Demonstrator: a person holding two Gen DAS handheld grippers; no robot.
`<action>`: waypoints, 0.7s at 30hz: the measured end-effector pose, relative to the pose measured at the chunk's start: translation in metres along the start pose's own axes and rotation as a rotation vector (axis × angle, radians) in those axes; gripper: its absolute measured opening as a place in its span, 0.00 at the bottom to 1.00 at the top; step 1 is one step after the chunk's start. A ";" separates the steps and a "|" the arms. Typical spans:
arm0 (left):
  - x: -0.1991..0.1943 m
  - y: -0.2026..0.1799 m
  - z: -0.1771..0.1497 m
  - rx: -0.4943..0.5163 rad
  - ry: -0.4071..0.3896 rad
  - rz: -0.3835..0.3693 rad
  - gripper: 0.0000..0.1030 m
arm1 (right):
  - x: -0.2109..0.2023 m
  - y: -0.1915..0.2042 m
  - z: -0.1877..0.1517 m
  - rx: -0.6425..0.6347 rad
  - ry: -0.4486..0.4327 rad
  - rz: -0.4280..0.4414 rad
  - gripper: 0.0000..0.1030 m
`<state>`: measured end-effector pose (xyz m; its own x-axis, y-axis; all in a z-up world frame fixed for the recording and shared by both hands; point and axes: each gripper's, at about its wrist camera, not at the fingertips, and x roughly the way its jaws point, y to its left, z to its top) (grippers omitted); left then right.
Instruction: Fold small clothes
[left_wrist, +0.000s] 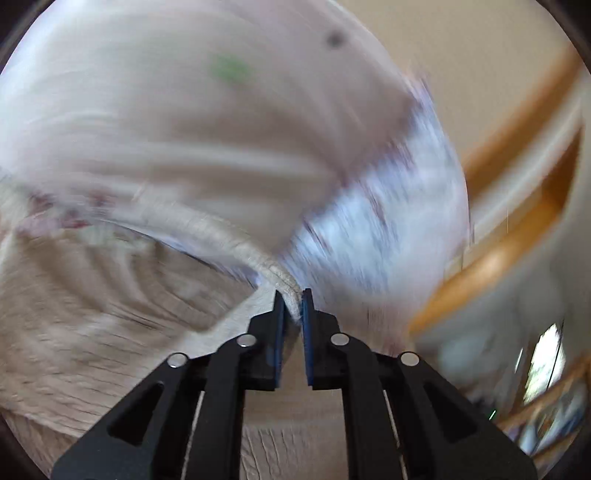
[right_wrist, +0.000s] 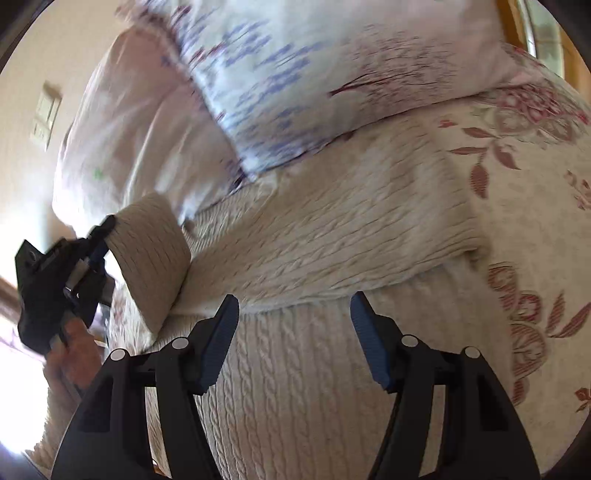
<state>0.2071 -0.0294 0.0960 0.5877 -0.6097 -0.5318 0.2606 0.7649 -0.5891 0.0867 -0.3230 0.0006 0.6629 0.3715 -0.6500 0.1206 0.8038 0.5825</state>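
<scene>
A cream cable-knit sweater lies spread on a bed. My left gripper is shut on the sweater's ribbed edge and holds it lifted; the left wrist view is heavily motion-blurred. In the right wrist view the left gripper shows at the left, holding a curled flap of the sweater above the rest. My right gripper is open and empty, its fingers just above the sweater's lower part.
A floral bedspread covers the bed under the sweater. A blue-and-red patterned pillow and a pale pink pillow lie beyond it. A wooden bed frame and a wall with a switch plate stand behind.
</scene>
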 end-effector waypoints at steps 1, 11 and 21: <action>0.019 -0.019 -0.012 0.097 0.076 0.033 0.23 | -0.002 -0.005 0.001 0.018 -0.006 -0.001 0.63; 0.009 -0.031 -0.081 0.414 0.212 0.211 0.55 | -0.011 -0.038 0.025 0.144 -0.032 0.020 0.48; -0.117 0.124 -0.065 0.002 0.063 0.592 0.55 | 0.040 -0.026 0.045 0.149 0.101 0.041 0.45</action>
<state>0.1206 0.1235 0.0458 0.5868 -0.0900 -0.8047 -0.0965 0.9790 -0.1798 0.1435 -0.3496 -0.0184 0.5929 0.4532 -0.6657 0.2080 0.7124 0.6702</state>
